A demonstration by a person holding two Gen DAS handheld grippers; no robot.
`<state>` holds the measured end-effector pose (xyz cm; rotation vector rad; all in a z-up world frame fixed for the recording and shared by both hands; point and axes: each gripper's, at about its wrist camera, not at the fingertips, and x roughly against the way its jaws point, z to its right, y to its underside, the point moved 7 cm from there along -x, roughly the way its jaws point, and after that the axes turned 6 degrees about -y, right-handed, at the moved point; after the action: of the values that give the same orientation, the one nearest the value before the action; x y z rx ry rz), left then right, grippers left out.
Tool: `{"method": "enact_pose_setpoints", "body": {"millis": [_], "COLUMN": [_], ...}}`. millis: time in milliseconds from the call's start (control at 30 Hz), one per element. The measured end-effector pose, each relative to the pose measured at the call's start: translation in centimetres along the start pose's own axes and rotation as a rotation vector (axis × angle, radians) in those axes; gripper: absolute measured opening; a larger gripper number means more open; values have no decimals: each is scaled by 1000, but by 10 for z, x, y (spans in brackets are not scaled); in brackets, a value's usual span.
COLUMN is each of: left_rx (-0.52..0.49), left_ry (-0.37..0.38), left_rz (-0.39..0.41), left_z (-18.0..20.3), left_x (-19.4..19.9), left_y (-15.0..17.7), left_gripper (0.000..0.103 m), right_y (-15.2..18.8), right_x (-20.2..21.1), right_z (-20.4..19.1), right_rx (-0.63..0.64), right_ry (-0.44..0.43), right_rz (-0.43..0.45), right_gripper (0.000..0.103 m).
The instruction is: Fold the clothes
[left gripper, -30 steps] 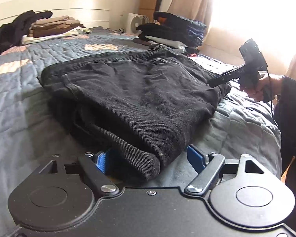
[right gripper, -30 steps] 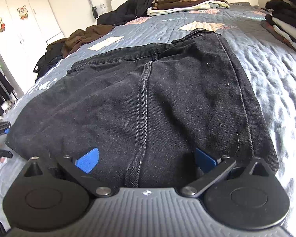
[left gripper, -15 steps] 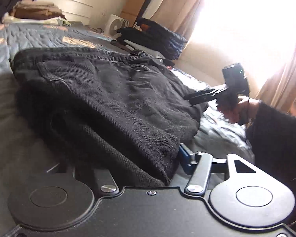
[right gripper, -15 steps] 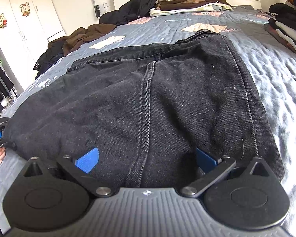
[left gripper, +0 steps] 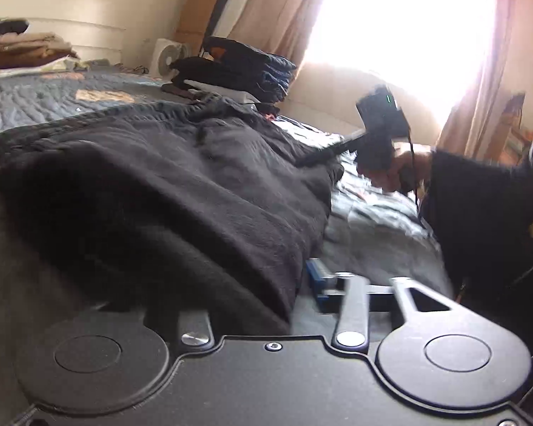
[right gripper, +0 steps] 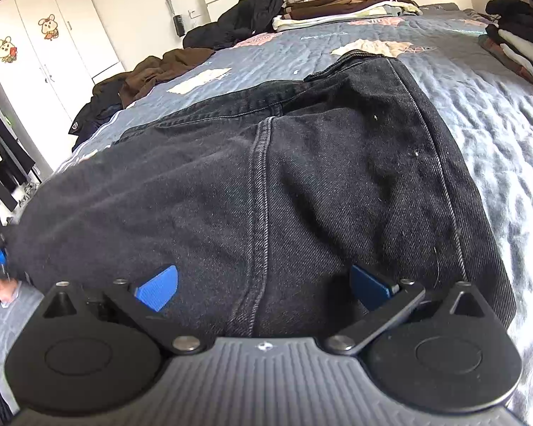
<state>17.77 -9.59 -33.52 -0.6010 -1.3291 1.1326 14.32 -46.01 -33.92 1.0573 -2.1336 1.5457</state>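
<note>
Black jeans [right gripper: 266, 184], folded into a thick stack, lying on a grey-blue quilted bed [right gripper: 486, 113]; both views taken from its near edges. Left gripper [left gripper: 266, 284]: one blue finger [left gripper: 314, 273] shows at the right of a folded corner of the denim, just beside the cloth; the other finger is buried under the fabric and cannot be seen. Its jaws have just been opening a little, about half spread, with the corner of the jeans between them; whether the pads press on the cloth cannot be told, as the frame is blurred. Right gripper [right gripper: 263, 284]: both blue fingers [right gripper: 158, 285] stand wide apart, laid on the top layer of the jeans on either side of the double-stitched seam, pinching nothing. In the left wrist view the same right gripper [left gripper: 314, 156] appears side-on at the far edge of the jeans, held in a hand [left gripper: 396, 170] with a dark sleeve [left gripper: 486, 206]; its finger tips merge with the dark cloth. In the right wrist view the left gripper is a small dark shape with a blue spot at the left edge, mostly cut off. Other items: folded beige and brown clothes [right gripper: 341, 3] by the headboard; a dark folded stack [left gripper: 238, 67] near a small white fan [left gripper: 168, 56]; a brown garment heap [right gripper: 149, 74]; white wardrobe doors with cartoon stickers [right gripper: 46, 28]; a window washed out by glare behind curtains [left gripper: 277, 10].
</note>
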Motion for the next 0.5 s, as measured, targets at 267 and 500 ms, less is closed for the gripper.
{"method": "enact_pose_setpoints", "body": {"millis": [267, 500], "left_rx": [-21, 118], "left_ry": [-3, 12], "left_rz": [-103, -153], "left_z": [-6, -25], "left_x": [17, 46], "left_y": [-20, -4], "left_gripper": [22, 17], "right_y": [4, 4], "right_x": [-1, -2], "right_z": [-2, 2], "right_rx": [46, 69], "right_ry": [-17, -25], "right_rz": [-7, -20], "right_gripper": [103, 103]}}
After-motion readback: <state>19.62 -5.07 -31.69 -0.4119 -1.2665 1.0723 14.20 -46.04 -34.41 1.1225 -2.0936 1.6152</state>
